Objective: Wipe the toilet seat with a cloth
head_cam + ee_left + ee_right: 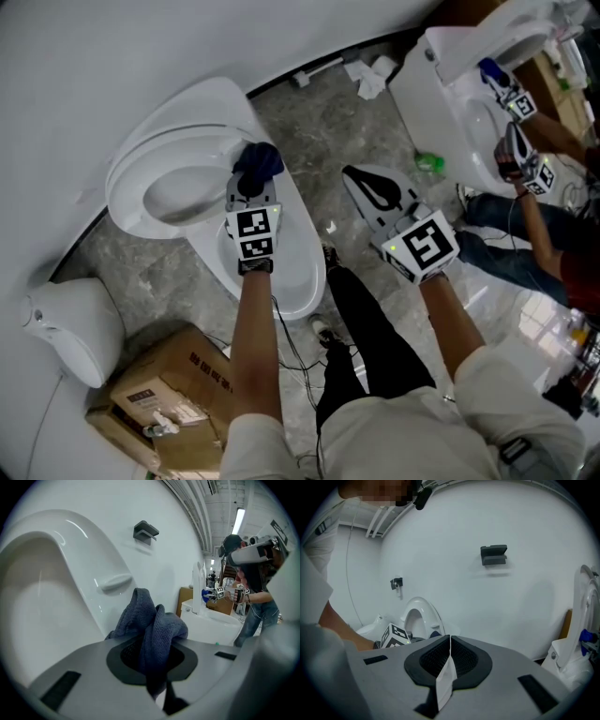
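The left gripper (252, 184) is clamped on the dark blue cloth (259, 159), bunched right at the raised toilet seat (131, 173). Contact looks about made, so the wipe is just beginning. Next up: press the cloth flat and sweep along the ring. The right gripper (354, 178) hangs shut and empty over the floor (309, 141). Only the left gripper view shows the cloth pinched deep in the jaws, while the head view shows the whole ring.

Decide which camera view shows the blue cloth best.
The left gripper view: the cloth fills the centre, its weave clear, pinched in the shut jaws of the left gripper. The head view shows only a small dark bundle at that gripper's tip above the toilet. The right gripper view shows barely a distant speck.
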Tool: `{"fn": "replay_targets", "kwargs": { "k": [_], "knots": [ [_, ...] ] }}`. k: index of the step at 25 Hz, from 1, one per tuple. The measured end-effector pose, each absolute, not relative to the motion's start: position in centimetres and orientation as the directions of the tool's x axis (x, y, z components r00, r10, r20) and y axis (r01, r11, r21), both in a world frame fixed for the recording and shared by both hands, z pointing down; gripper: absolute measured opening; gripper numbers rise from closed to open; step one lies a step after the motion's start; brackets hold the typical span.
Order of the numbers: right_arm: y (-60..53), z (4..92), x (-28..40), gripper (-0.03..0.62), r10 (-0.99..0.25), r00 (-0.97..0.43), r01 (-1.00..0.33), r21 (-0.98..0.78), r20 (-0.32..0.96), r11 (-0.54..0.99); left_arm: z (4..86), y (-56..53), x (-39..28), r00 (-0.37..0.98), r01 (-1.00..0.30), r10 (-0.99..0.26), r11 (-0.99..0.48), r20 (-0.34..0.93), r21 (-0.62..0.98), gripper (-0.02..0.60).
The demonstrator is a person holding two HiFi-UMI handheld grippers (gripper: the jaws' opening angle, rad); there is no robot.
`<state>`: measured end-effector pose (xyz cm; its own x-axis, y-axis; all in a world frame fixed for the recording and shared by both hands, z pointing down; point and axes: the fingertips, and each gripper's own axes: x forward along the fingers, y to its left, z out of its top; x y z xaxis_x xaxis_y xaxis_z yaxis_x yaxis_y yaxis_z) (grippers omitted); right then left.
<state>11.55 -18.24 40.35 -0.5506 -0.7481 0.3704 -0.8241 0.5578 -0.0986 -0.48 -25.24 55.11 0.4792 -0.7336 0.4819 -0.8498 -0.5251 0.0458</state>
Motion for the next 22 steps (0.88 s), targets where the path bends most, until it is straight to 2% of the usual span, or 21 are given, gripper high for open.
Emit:
{"fn": "replay_targets", "kwargs": {
  "k": [13,22],
  "knots": [
    [-18.0,43.3,11.6,0.029,-0.735,-0.551,-0.825,-0.125,0.395,0.551,61.6,-23.3,0.2,0.463,-0.843,-0.65,-0.533,0.603,0.073,0.04],
    [-17.5,44.6,11.0,0.029,-0.719,-0.556,-0.821,-0.139,0.417,0.554,62.5,-22.7,0.3,0.496,-0.84,-0.635,-0.525,0.592,0.141,0.04]
  ]
}}
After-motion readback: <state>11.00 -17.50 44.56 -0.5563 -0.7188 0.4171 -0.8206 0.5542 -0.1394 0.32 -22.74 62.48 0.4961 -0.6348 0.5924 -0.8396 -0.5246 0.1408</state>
